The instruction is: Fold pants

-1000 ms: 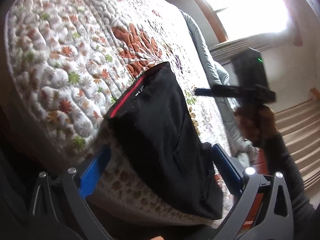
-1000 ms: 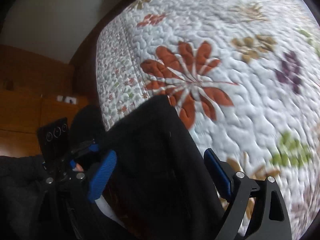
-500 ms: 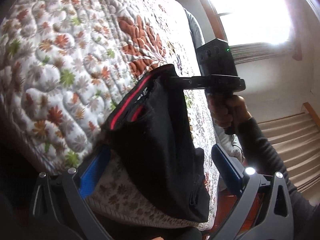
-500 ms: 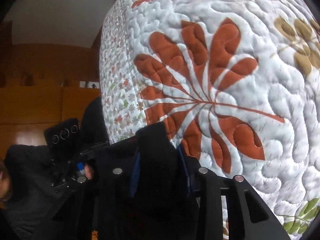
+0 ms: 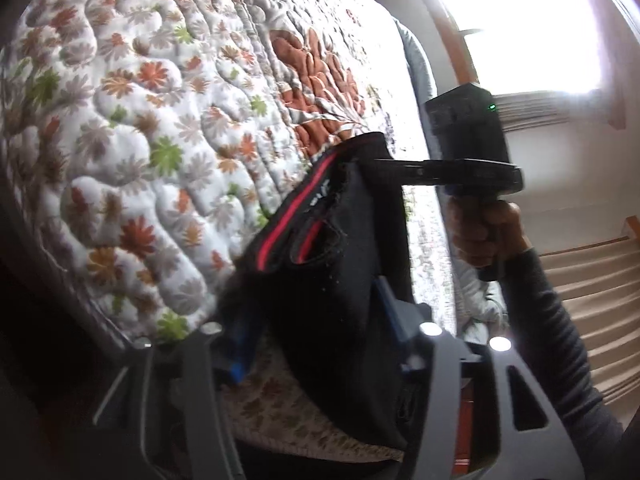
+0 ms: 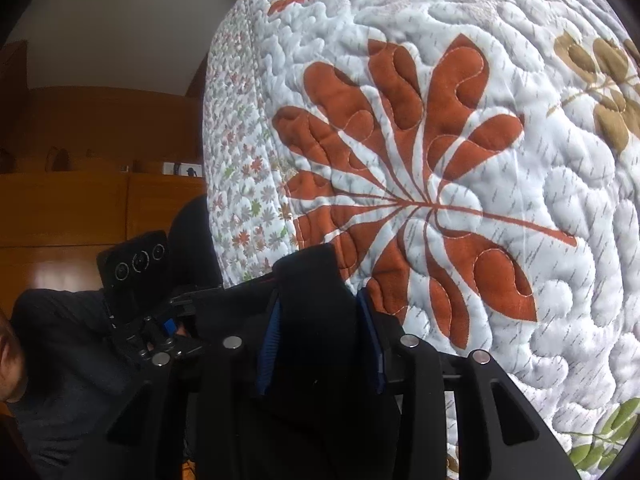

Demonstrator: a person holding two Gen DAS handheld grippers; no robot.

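Observation:
The black pants (image 5: 340, 280) with a red stripe along the waistband lie folded near the edge of a quilted floral bedspread (image 5: 160, 120). My left gripper (image 5: 316, 320) is shut on the near end of the pants. My right gripper (image 6: 320, 332) is shut on the far top corner of the pants (image 6: 312, 300); it also shows in the left wrist view (image 5: 400, 168), held by a hand. The left gripper appears in the right wrist view (image 6: 180, 312) at the lower left.
The bed's edge runs along the lower left of the left wrist view. A bright window (image 5: 520, 28) and grey bedding (image 5: 416, 56) lie beyond the bed. Wooden cabinets (image 6: 80, 208) stand behind the person in the right wrist view.
Both grippers went from open to shut on the pants. The right gripper closed on the top corner first; the left gripper then closed on the near end.

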